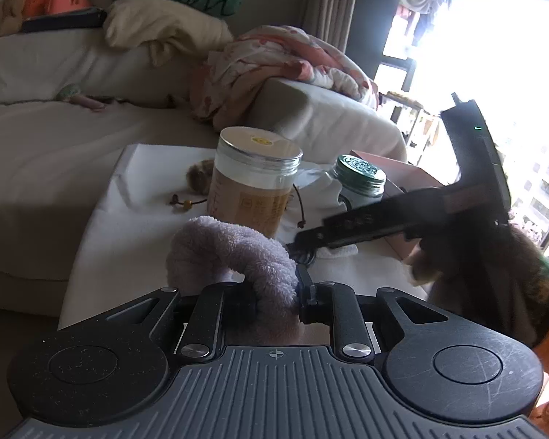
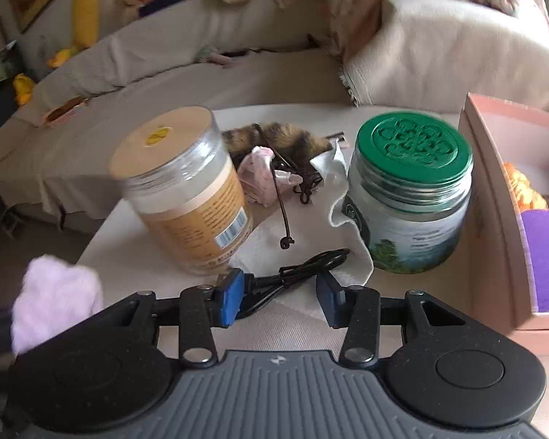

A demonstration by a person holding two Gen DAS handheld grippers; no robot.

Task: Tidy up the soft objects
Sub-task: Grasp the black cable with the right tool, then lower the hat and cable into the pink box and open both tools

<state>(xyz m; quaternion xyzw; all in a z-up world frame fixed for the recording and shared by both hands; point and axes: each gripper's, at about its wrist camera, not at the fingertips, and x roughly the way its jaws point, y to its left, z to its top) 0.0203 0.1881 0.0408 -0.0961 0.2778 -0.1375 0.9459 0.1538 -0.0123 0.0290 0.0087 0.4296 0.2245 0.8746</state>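
My left gripper (image 1: 274, 292) is shut on a fluffy lilac cloth (image 1: 230, 252), held above the white table (image 1: 128, 241); the cloth also shows at the left edge of the right wrist view (image 2: 55, 292). My right gripper (image 2: 280, 298) is open, its blue pads (image 2: 230, 300) on either side of a black cable (image 2: 300, 270) on the table. It also shows from the side in the left wrist view (image 1: 303, 241). Behind lie a striped furry toy (image 2: 274, 139), a pink crumpled cloth (image 2: 260, 175) and a white cloth (image 2: 344, 197).
A tan-labelled jar (image 2: 186, 190) and a green-lidded jar (image 2: 410, 197) stand on the table. A pink box (image 2: 494, 201) with purple and orange soft things is at the right. A covered sofa (image 1: 55, 139) with blankets and plush toys lies beyond.
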